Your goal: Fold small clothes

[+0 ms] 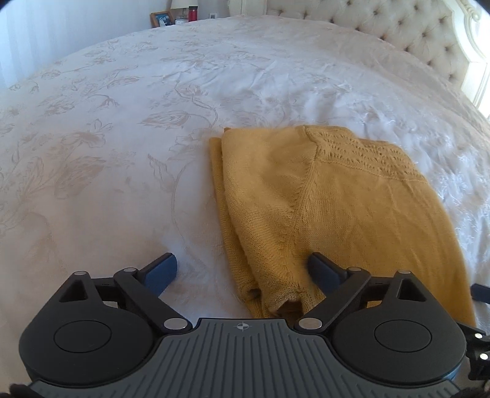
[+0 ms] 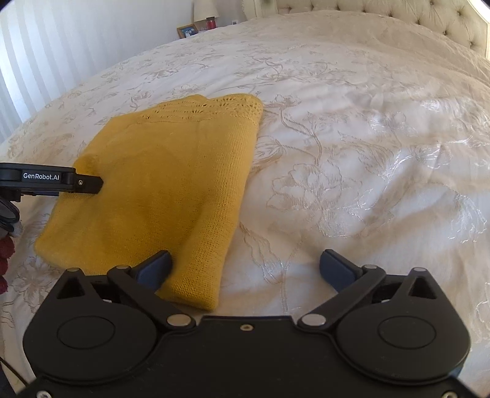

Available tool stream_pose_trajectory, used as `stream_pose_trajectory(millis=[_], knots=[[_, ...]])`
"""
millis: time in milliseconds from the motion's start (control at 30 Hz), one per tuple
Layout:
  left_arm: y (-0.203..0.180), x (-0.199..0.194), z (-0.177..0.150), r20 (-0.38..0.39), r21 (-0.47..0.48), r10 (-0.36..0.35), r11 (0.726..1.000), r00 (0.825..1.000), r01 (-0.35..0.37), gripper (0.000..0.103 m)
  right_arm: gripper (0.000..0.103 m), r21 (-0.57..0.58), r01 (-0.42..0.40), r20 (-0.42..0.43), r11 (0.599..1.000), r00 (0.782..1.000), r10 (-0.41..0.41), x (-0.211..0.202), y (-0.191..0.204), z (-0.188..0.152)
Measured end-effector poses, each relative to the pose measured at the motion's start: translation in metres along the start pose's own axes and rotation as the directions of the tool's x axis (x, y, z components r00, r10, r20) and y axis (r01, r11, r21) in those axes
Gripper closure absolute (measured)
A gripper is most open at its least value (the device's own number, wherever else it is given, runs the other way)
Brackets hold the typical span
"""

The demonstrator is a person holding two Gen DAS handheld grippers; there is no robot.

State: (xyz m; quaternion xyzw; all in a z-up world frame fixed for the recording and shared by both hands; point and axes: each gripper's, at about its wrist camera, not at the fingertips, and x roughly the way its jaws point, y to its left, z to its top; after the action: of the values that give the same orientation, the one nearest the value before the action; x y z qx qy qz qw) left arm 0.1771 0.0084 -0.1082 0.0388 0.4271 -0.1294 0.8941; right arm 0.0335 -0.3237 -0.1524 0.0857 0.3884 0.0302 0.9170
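- A mustard-yellow knitted garment (image 1: 330, 208) lies folded into a flat, roughly rectangular packet on the bed (image 1: 122, 128), with an openwork lace-knit band along its far edge.
- In the left wrist view its stacked folded layers show along the left side, and a diagonal seam runs across the top layer.
- The left gripper (image 1: 242, 272) hovers at the garment's near corner with its fingers (image 1: 162, 271) spread wide; one blue pad is over the bare bedspread, the other over the knit, and neither presses on the cloth, so it holds nothing.
- The right gripper (image 2: 245, 269) sits at the opposite near corner, its fingers (image 2: 154, 269) likewise spread wide; the left pad is against or just over the garment's edge, the right one over the bedspread, and nothing is clamped.
- In the right wrist view the left gripper enters from the left edge over the garment, bearing the print "GenRobot.AI".
- The bed carries a cream floral damask bedspread, lightly creased.
- A tufted cream headboard (image 1: 398, 30) stands behind.
- Far off, a framed photo (image 1: 161, 19) and a red cup (image 1: 193, 13) stand beside the bed.
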Motion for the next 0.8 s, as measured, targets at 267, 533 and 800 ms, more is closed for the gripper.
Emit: stream_pose_trajectory(millis=[267, 533, 800], knots=[[0.001, 0.011, 0.008, -0.052, -0.108, -0.024, 0.994, 0.998, 0.018, 0.001, 0.0, 0.081, -0.043, 0.02, 0.996, 0.999, 0.042, 0.001, -0.01, -0.002], [0.003, 0.016, 0.012, -0.072, -0.265, -0.002, 0.964, 0.997, -0.017, 0.0, 0.0, 0.172, -0.07, 0.035, 0.983, 0.997, 0.064, 0.001, -0.018, 0.001], [0.014, 0.021, 0.018, -0.081, -0.377, -0.047, 0.926, 0.996, 0.013, 0.0, 0.0, 0.426, -0.192, 0.078, 0.884, 0.981, 0.176, -0.002, -0.052, 0.005]])
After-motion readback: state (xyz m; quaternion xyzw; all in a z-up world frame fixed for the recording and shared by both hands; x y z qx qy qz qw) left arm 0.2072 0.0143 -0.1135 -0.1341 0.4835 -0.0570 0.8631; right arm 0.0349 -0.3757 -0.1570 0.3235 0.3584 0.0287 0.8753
